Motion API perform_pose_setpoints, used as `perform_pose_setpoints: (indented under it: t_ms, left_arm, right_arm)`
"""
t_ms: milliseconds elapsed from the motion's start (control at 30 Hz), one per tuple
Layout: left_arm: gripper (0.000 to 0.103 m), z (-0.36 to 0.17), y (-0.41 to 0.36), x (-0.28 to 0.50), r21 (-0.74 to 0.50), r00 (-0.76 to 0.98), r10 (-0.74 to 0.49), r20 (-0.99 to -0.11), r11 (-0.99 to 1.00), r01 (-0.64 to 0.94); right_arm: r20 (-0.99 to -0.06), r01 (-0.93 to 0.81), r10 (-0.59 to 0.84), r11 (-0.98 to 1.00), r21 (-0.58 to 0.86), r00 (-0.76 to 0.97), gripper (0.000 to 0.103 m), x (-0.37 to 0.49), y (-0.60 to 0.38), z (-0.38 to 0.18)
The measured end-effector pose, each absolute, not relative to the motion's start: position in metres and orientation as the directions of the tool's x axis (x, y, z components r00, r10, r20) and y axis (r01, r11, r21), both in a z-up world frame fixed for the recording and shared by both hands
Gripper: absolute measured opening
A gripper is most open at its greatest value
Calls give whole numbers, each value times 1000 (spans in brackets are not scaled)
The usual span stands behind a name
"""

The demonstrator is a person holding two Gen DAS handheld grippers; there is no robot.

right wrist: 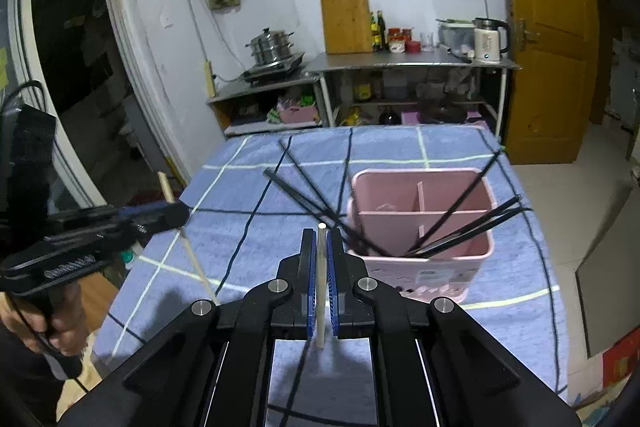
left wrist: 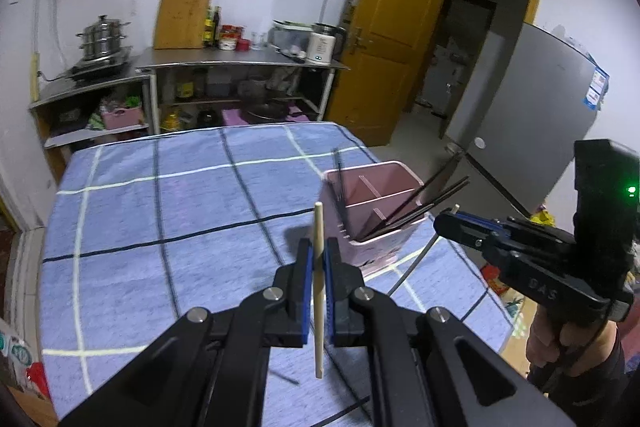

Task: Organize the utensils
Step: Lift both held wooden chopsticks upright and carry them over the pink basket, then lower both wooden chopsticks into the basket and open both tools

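Note:
A pink utensil holder (left wrist: 374, 211) (right wrist: 420, 223) with divided compartments stands on the blue checked tablecloth and holds several black chopsticks (right wrist: 472, 223). My left gripper (left wrist: 319, 259) is shut on a pale wooden chopstick (left wrist: 318, 291), held upright, just left of the holder. My right gripper (right wrist: 321, 251) is shut on a white chopstick (right wrist: 321, 287), held upright, just in front and left of the holder. In the left wrist view the right gripper (left wrist: 448, 223) hovers right of the holder. In the right wrist view the left gripper (right wrist: 176, 211) holds its wooden chopstick (right wrist: 192, 259) at the table's left edge.
The table with the blue checked cloth (left wrist: 160, 227) fills the foreground. Steel kitchen shelves (left wrist: 240, 67) with pots, bottles and a kettle stand behind it. A yellow door (left wrist: 392, 27) and a grey fridge (left wrist: 520, 107) are to the right.

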State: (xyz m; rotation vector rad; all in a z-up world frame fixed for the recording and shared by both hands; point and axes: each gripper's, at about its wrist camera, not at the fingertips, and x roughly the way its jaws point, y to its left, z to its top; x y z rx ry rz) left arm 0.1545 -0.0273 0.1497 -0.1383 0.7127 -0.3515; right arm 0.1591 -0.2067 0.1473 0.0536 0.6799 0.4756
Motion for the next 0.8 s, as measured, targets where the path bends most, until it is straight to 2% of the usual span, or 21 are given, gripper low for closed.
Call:
perform_pose_setpoints:
  t_ms: [367, 600, 800]
  left_arm:
    - [6, 188, -76, 201, -264, 709, -438, -553, 899, 349]
    - [6, 213, -90, 224, -246, 742, -432, -512, 902, 355]
    - [6, 210, -94, 246, -226, 766, -401, -503, 916, 332]
  right_arm:
    - [-486, -329, 390, 921, 208, 782, 5, 161, -253, 197]
    - [-415, -320, 387, 921, 223, 824, 5, 174, -266, 220]
    - [-390, -321, 379, 924, 209, 839, 5, 187, -261, 218]
